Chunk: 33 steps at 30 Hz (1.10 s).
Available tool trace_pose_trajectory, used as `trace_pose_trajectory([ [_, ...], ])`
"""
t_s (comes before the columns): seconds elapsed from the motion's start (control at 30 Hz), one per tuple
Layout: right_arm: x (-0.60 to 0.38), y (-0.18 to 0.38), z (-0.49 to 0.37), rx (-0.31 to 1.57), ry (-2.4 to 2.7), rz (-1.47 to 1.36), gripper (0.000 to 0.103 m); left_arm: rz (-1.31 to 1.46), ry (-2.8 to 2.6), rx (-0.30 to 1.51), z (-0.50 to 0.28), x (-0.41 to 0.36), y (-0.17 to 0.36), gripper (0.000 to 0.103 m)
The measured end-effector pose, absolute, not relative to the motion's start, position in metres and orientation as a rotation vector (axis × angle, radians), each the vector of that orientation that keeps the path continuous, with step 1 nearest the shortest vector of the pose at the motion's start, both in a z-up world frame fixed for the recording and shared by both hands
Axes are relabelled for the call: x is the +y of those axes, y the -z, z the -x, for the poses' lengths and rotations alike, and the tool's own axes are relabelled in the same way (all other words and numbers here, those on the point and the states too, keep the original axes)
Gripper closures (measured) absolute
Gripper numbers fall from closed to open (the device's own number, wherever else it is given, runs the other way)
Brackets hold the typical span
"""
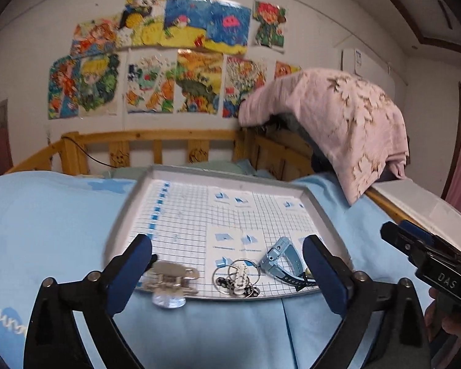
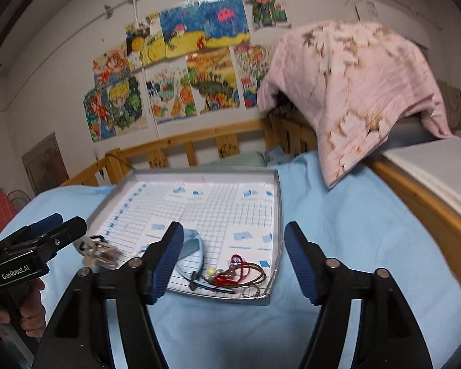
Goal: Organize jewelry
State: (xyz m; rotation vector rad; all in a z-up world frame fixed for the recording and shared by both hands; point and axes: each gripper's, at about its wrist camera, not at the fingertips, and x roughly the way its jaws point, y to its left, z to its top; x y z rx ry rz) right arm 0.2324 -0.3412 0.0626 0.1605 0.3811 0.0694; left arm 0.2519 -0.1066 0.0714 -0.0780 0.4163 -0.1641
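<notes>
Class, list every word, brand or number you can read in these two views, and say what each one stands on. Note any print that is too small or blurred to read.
"DAS": on the body of the right gripper, seen from the left wrist view; possibly part of a longer word.
"GenRobot.AI": on the body of the left gripper, seen from the right wrist view.
Captions under the blue diagrams on the grid-printed tray: too small and blurred to read.
Sticker on the white wall unit: unreadable.

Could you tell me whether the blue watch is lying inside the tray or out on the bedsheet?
Inside: the blue watch lies on the tray's gridded floor, near its front edge.
</notes>
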Motion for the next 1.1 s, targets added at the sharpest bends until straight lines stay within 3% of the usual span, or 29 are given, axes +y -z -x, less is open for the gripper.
trace_pose_trajectory([
  [0.27, -0.323, -0.089, -0.170, 0.274, -0.093, -0.122, 0.014, 0.118, 0.102, 0.302, -0.192, -0.083, -0.093, 0.000],
  [0.67, -0.293, -0.101, -0.083, 0.182, -0.140, -0.082, 0.012, 0.110, 0.085, 0.258, -0.109, -0.055, -0.092, 0.000],
  [1.1, -0.277, -0.084, -0.023, 0.205, -0.182, -0.068, 0.011, 0.088, 0.081, 0.313, -0.044, -0.023, -0.066, 0.000],
])
